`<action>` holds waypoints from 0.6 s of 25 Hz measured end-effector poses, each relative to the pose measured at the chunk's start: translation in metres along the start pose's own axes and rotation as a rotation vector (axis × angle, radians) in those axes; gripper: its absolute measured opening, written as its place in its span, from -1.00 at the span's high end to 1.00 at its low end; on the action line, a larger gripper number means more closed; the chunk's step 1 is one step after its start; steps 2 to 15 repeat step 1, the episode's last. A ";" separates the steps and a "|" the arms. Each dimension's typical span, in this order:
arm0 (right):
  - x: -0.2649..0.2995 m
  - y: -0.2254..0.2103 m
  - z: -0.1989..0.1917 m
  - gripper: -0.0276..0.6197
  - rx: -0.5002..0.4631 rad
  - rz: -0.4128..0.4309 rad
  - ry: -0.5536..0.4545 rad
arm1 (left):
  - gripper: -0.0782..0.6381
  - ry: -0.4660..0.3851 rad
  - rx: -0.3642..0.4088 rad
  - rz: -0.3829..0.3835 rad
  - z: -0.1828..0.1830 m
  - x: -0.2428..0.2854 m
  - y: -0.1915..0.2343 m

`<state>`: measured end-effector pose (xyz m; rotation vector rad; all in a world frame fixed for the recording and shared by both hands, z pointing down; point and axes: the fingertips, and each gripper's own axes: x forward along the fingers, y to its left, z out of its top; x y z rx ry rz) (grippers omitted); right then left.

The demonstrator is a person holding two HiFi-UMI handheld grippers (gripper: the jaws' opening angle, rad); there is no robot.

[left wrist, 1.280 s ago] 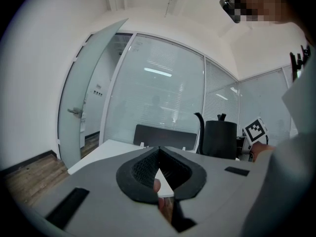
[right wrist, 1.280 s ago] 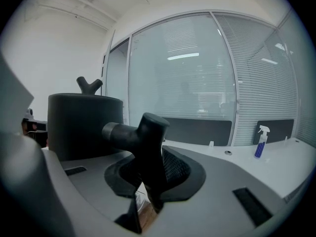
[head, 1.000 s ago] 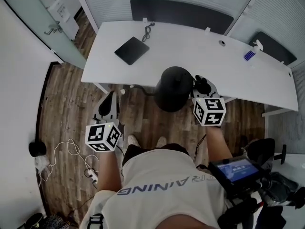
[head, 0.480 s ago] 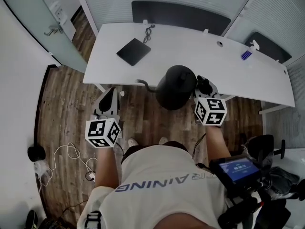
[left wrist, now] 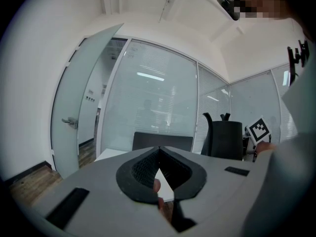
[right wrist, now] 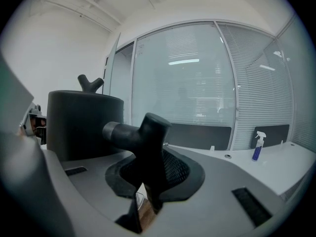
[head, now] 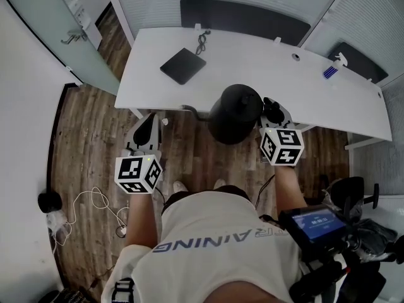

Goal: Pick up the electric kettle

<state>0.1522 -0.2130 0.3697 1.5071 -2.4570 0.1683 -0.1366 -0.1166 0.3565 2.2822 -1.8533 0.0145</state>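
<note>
The left gripper (left wrist: 158,150) is low at the left, in front of the white table (head: 353,109) and over the wooden floor (head: 82,137). Its jaws are pressed together at the tips and there is nothing between them. On the table behind it lies a flat black pad (head: 183,66).

In the middle is the black kettle (head: 235,112). It seems to hang in the air at the near edge of the table, partly over the floor.

The right gripper (head: 267,108) is just beside the kettle, and its jaws are closed on the handle (right wrist: 147,147). Far to the right a spray bottle (head: 332,68) stands on the table.

I judge the picking up is done, since the kettle no longer rests on the table. Only a steady hold is left.
</note>
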 end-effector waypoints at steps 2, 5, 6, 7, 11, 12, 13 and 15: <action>0.000 0.002 0.000 0.69 -0.002 0.001 0.000 | 0.73 -0.001 0.001 -0.001 0.000 -0.001 0.001; 0.000 0.002 0.000 0.69 -0.002 0.001 0.000 | 0.73 -0.001 0.001 -0.001 0.000 -0.001 0.001; 0.000 0.002 0.000 0.69 -0.002 0.001 0.000 | 0.73 -0.001 0.001 -0.001 0.000 -0.001 0.001; 0.000 0.002 0.000 0.69 -0.002 0.001 0.000 | 0.73 -0.001 0.001 -0.001 0.000 -0.001 0.001; 0.000 0.002 0.000 0.69 -0.002 0.001 0.000 | 0.73 -0.001 0.001 -0.001 0.000 -0.001 0.001; 0.000 0.002 0.000 0.69 -0.002 0.001 0.000 | 0.73 -0.001 0.001 -0.001 0.000 -0.001 0.001; 0.000 0.002 0.000 0.69 -0.002 0.001 0.000 | 0.73 -0.001 0.001 -0.001 0.000 -0.001 0.001; 0.000 0.002 0.000 0.69 -0.002 0.001 0.000 | 0.73 -0.001 0.001 -0.001 0.000 -0.001 0.001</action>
